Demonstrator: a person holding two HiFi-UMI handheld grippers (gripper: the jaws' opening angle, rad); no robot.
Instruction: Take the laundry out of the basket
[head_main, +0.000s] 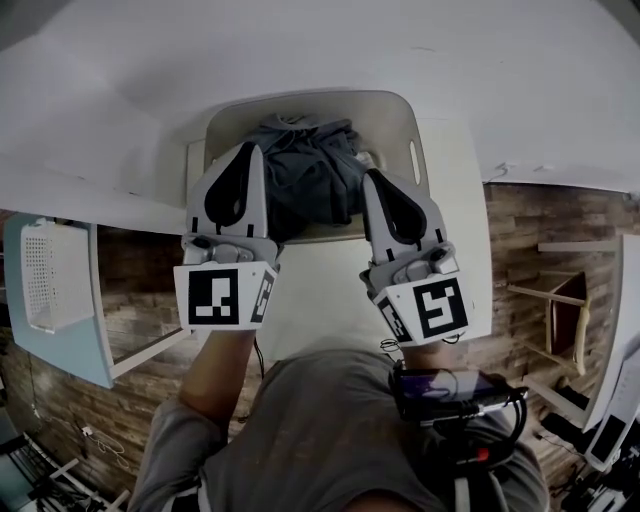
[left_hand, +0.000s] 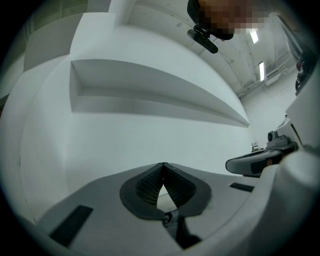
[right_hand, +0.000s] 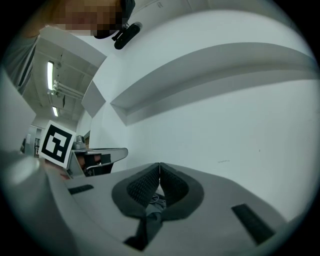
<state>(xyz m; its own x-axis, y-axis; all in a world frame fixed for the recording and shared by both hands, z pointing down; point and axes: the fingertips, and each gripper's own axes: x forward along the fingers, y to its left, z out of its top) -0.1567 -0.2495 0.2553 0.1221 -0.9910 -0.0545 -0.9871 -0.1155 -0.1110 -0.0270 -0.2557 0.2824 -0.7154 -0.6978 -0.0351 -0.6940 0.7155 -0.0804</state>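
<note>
- Nothing is out yet: the dark grey laundry (head_main: 305, 170) lies heaped in the pale basket (head_main: 398, 104), which stands on a white surface (head_main: 455, 230).
- The left gripper (head_main: 251, 150) and the right gripper (head_main: 372, 176) are both closed tight on nothing, with their tips over the basket's near rim at the edge of the heap.
- By my judgement the task is at its start: the jaws must part, take the cloth and lift all of it out.
- Only the head view shows the basket and heap whole, with the 2 grippers side by side.
- The gripper views show the ribbed pads met and a white wall with a ledge (left_hand: 150, 85) ahead. The right gripper view also shows grey cloth under its pads.
</note>
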